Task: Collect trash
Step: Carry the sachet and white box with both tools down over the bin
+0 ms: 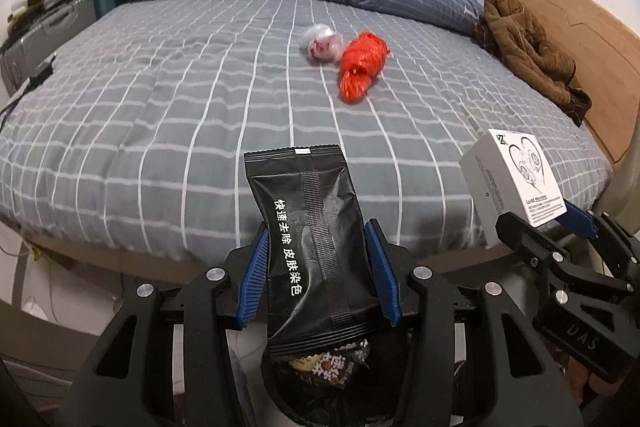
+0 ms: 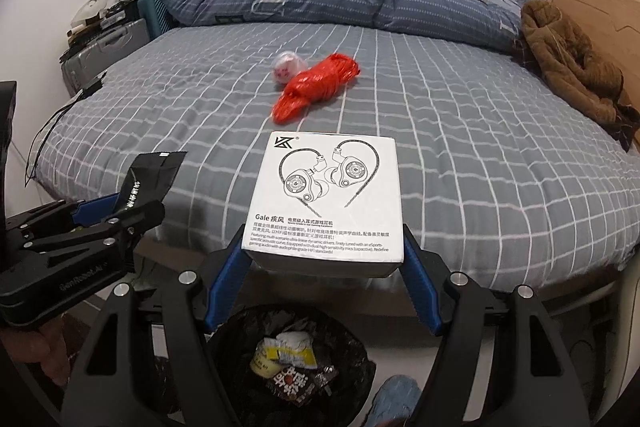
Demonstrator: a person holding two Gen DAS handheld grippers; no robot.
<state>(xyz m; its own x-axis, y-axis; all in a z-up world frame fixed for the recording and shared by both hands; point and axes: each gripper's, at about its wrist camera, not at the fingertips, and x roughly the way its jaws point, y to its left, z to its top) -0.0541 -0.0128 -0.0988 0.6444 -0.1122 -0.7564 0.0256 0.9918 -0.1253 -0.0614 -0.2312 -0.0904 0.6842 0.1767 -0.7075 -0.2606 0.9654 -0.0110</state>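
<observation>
Several wrappers point(image 2: 298, 373) in lined bin point(image 2: 224, 343)

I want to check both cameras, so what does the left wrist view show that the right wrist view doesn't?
Only the left wrist view shows the full printed face of the black packet held in the left tongs. Only the right wrist view shows the earphone drawing on top of the white box in the right tongs, and a yellow wrapper in the bin. Both show the bed, the red bag and the clear plastic ball.
</observation>
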